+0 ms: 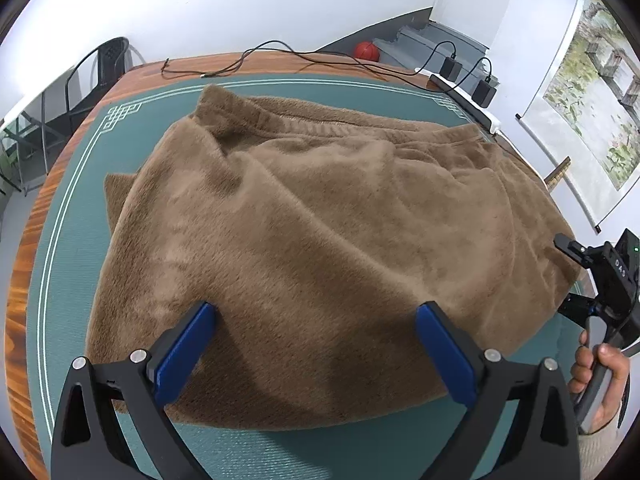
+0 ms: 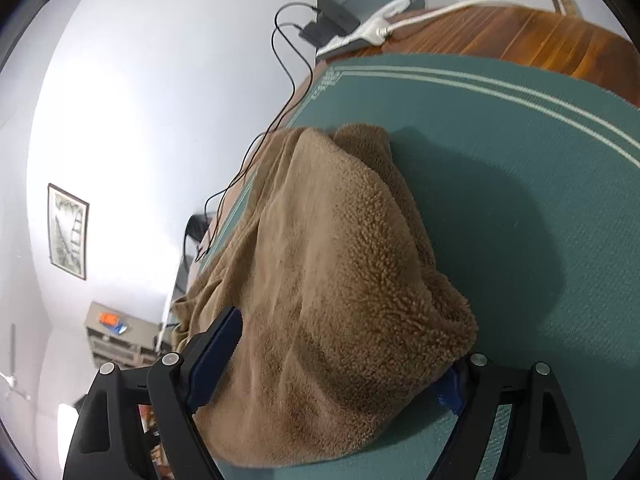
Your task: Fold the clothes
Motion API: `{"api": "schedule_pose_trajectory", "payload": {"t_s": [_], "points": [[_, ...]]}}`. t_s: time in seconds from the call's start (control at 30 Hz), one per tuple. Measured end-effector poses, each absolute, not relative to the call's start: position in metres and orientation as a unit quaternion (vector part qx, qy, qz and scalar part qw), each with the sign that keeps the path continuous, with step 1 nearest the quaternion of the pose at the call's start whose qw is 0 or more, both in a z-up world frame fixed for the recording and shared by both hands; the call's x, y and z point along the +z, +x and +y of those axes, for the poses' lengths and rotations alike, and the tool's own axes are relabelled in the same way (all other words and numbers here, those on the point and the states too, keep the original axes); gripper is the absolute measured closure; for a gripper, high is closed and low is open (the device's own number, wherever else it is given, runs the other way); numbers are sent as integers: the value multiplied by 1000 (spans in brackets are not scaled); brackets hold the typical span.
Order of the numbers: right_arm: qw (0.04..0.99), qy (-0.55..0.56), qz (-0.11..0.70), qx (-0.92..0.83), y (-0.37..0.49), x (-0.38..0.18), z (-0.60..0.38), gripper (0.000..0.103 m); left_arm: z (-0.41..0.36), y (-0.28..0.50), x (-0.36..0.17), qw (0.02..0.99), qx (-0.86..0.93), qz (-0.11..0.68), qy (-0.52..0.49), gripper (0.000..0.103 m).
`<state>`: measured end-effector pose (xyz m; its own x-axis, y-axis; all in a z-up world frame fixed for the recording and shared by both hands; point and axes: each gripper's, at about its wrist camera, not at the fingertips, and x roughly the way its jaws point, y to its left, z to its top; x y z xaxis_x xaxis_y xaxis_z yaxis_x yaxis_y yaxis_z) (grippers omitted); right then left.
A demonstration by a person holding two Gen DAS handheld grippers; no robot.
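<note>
A brown fleece garment (image 1: 320,232) lies spread and rumpled over the green mat (image 1: 68,280) on the wooden table. My left gripper (image 1: 316,320) is open, its blue pads wide apart over the garment's near edge. The right gripper (image 1: 600,276) shows at the garment's right edge, held by a hand. In the right wrist view the garment (image 2: 340,280) bulges between the wide-apart fingers of my right gripper (image 2: 344,356); the right pad (image 2: 450,394) is mostly hidden by fleece. I cannot tell whether the pads press the cloth.
Black cables (image 1: 280,56) run along the table's far edge to chargers on a white power strip (image 1: 464,92). A black chair (image 1: 96,76) stands at the far left, a scroll painting (image 1: 588,92) hangs on the right wall. A red ball (image 1: 366,51) lies beyond.
</note>
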<state>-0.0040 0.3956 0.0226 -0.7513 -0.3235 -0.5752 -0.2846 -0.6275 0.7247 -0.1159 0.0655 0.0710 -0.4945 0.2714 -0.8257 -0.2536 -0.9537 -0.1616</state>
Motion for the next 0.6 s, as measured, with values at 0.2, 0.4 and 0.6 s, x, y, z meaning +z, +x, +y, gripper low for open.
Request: {"api": "schedule_pose_trajectory", "payload": {"t_s": [0.2, 0.4, 0.6], "points": [[2, 344, -406, -847, -12, 25, 384, 32, 90, -117, 84, 169, 865, 13, -472, 1], [19, 312, -344, -886, -11, 51, 367, 63, 117, -132, 105, 169, 868, 40, -466, 1], [29, 243, -163, -956, 10, 93, 314, 64, 146, -156, 125, 197, 853, 40, -482, 1]]}}
